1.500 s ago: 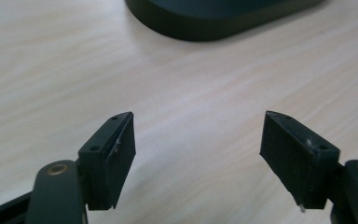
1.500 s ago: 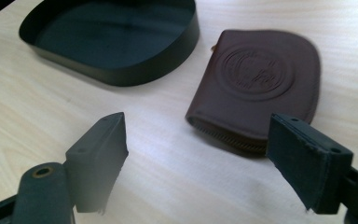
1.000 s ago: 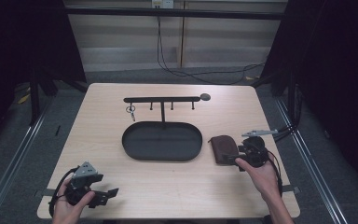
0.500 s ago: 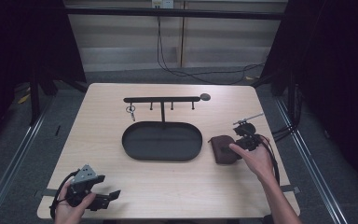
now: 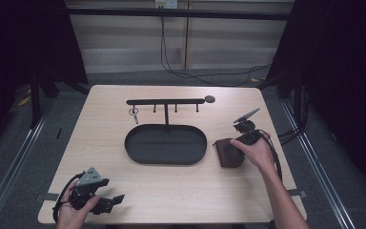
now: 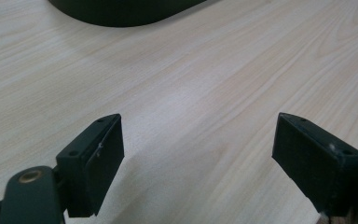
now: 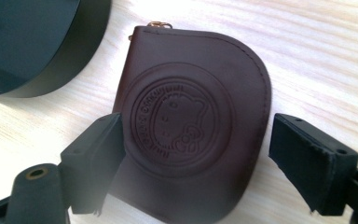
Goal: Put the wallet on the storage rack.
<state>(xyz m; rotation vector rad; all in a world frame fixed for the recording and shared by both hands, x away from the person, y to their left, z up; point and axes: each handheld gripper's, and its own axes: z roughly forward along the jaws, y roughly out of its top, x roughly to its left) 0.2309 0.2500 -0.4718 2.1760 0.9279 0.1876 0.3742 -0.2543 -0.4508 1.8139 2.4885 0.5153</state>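
A: The bench (image 5: pixel 124 191) is the biggest thing here, pale wood. Just ahead and to one side of the right hand-held gripper (image 7: pixel 193 161) sits the dark oval tray (image 5: pixel 166 144), its wall close beside the brown leather pouch (image 7: pixel 200 135).

B: And behind the tray?

A: A black hook rail (image 5: pixel 166 101) on a post, farther off from that hand-held gripper, with a small key ring (image 5: pixel 133 113) hanging from one hook. A grey disc (image 5: pixel 210 99) lies at the rail's end.

B: Where is the pouch itself?

A: Flat on the bench, directly under the right hand-held gripper. In the right gripper view its jaws are spread wide, one on each side of the pouch; one jaw overlaps its edge, the other stands clear. Whether the overlapping jaw touches the leather cannot be told. A round embossed stamp faces up, and a small metal ring (image 7: pixel 161 24) shows at the far corner.

B: Anything blocking it?

A: Only the tray wall, near the pouch's side.

B: The other one?

A: The left hand-held gripper (image 6: pixel 198 156) has its jaws spread over bare bench, the tray's rim well ahead of it.
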